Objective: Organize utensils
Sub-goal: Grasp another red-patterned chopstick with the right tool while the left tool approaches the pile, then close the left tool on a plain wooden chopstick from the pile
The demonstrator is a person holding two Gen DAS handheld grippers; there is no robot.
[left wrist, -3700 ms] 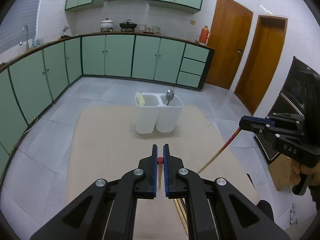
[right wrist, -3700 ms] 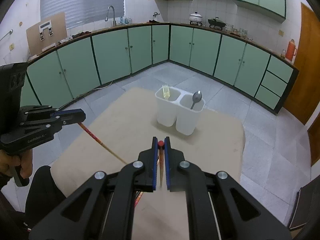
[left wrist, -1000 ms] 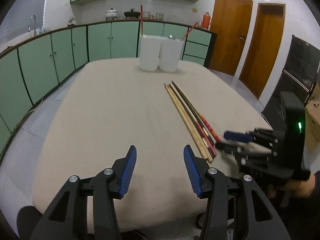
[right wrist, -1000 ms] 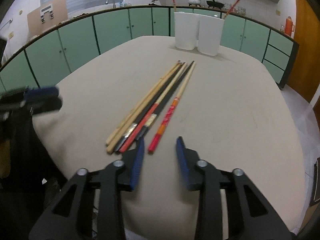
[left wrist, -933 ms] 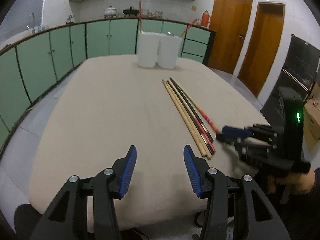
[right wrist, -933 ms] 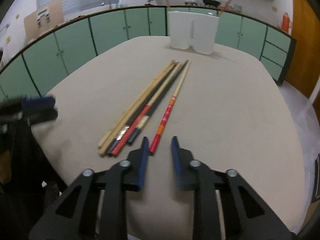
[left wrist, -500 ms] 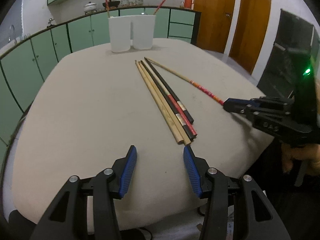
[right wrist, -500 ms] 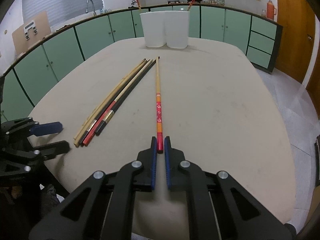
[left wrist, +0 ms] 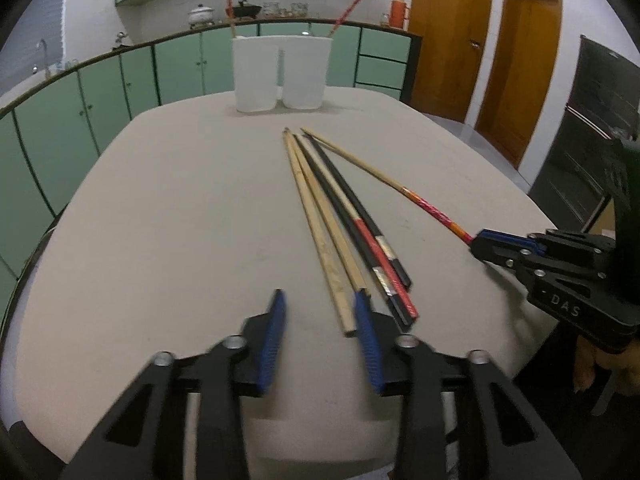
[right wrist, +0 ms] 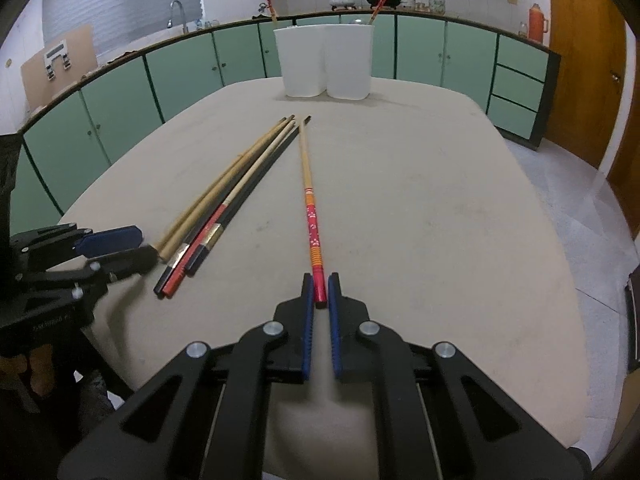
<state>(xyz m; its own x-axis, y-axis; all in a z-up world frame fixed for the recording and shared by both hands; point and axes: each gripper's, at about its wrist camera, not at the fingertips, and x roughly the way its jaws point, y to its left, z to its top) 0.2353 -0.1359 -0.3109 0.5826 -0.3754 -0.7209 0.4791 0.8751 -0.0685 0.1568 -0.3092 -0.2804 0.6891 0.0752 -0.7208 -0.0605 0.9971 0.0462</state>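
Several chopsticks lie on the beige table. My right gripper is shut on the near end of a red patterned chopstick, which still rests on the table, angled away from the bundle. My left gripper is closing around the near end of a light wooden chopstick; its pads stand apart from it. A second wooden one and black-and-red chopsticks lie alongside. The white two-compartment holder stands at the far edge, a red chopstick upright in each compartment.
The table's near edge runs just under both grippers. Green kitchen cabinets curve around behind the table, and wooden doors are at the right. A hand holds the right gripper's handle.
The right gripper shut on the red chopstick and swung it away from the bundle. The left gripper moved up to the wooden chopsticks' near ends and its jaws have narrowed.
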